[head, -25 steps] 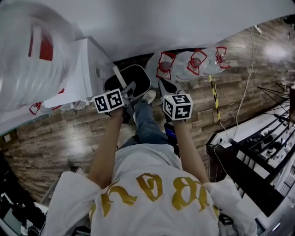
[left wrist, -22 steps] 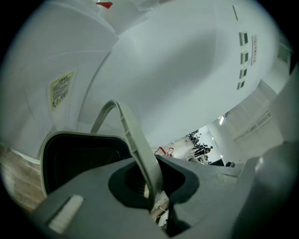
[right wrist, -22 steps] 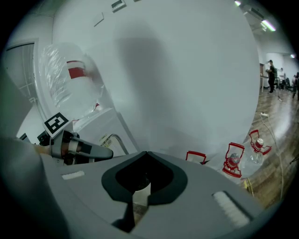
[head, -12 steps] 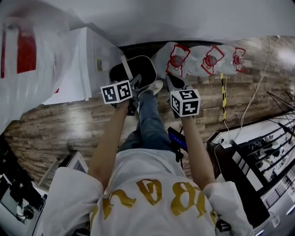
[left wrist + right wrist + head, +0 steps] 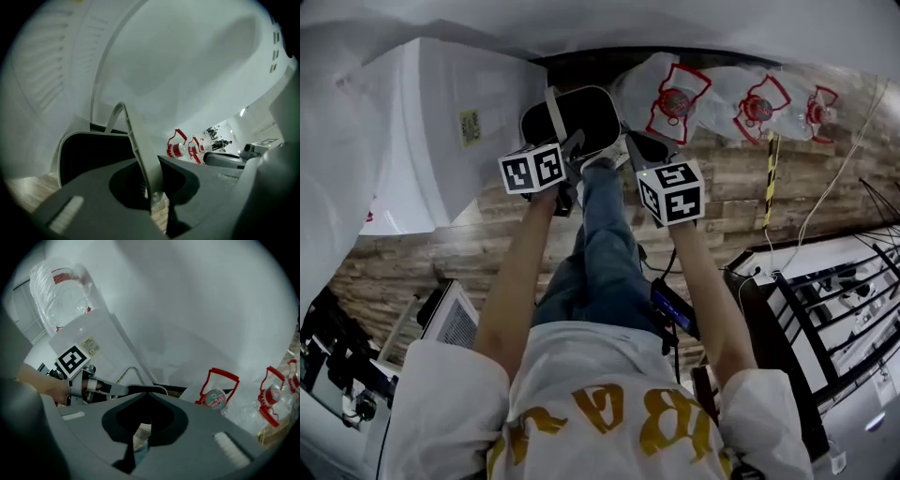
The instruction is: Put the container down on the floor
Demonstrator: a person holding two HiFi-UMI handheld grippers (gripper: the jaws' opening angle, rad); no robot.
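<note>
The container [image 5: 577, 116] is a black bin with a white rim and a thin white bail handle [image 5: 553, 101]. It is low by the base of the white wall, just ahead of the person's shoe. My left gripper [image 5: 571, 152] is shut on that handle; in the left gripper view the handle [image 5: 140, 149] rises from between the jaws, with the bin [image 5: 93, 153] behind. My right gripper [image 5: 635, 146] is to the right of the bin, shut with nothing in it. In the right gripper view its jaws [image 5: 146, 394] meet, and the left gripper [image 5: 93, 388] shows beyond. I cannot tell whether the bin touches the floor.
A white cabinet [image 5: 441, 122] stands left of the bin. Clear bags of bottles with red handles [image 5: 680, 94] lie along the wall to the right. A black rack [image 5: 825, 319] stands at right, cables and striped tape [image 5: 768, 178] cross the wood floor, and the person's leg [image 5: 605, 244] is between the arms.
Both grippers and the bin have moved up the picture towards the wall. The white cabinet now fills more of the left side. The left gripper's hold on the handle is the same.
</note>
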